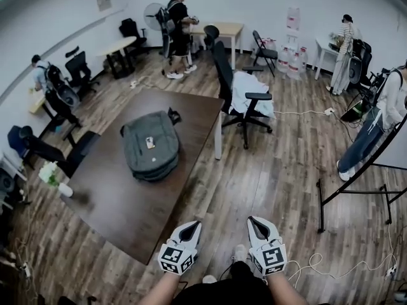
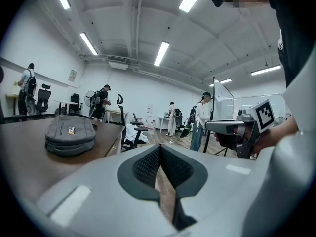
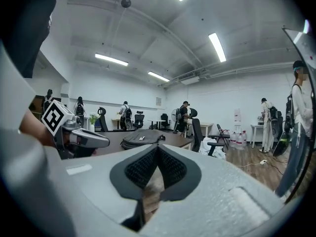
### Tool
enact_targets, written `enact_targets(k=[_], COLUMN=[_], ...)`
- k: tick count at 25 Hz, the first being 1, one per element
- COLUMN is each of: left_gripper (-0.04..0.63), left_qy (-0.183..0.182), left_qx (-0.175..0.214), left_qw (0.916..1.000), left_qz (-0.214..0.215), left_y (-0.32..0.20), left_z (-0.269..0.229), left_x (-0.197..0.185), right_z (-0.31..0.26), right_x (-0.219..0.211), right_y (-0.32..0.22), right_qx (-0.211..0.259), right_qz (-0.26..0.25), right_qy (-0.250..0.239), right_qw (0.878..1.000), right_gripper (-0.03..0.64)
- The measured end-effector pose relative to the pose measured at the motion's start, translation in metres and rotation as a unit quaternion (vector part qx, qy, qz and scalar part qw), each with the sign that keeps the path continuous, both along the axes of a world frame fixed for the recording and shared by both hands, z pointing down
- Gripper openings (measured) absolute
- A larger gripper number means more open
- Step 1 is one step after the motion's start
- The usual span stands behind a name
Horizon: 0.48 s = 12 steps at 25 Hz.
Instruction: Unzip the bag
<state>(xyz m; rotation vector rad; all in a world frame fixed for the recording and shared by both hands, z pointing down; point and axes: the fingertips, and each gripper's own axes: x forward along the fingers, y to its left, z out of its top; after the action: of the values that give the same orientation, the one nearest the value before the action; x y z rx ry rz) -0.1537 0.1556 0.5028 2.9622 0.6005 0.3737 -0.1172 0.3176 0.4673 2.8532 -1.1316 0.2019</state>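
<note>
We held the left gripper (image 1: 193, 225) and the right gripper (image 1: 253, 221) side by side low before us, above the wooden floor (image 1: 280, 183). Each had its jaws pressed together on nothing. Just beyond the left one began the near corner of the dark brown table (image 1: 114, 208). Farther along its top the grey backpack (image 1: 151, 146) lay flat, well apart from both grippers. By the table's far side stood a black office chair (image 1: 222, 75) draped with a pale cloth (image 1: 248, 93). Farther still, a person in black (image 1: 179, 27) stood near the back wall.

Left gripper (image 1: 194, 225), right gripper (image 1: 252, 221): jaws together.
</note>
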Motion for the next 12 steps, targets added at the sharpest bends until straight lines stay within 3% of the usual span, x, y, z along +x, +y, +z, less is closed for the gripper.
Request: enact_targets(k=[12], left_gripper=[0.018], left_qy=[-0.003], left_qx=[0.024], left_qw=[0.9959], left_qz=[-0.087], left_y=[-0.025], left_z=[-0.004], left_x=[0.098], right_z=[0.001], right_x=[0.121], right_y=[-0.041], right_qx=[-0.006], right_qz=[-0.124], right_qy=[0.009], right_qw=[0.992], right_gripper=[0.003])
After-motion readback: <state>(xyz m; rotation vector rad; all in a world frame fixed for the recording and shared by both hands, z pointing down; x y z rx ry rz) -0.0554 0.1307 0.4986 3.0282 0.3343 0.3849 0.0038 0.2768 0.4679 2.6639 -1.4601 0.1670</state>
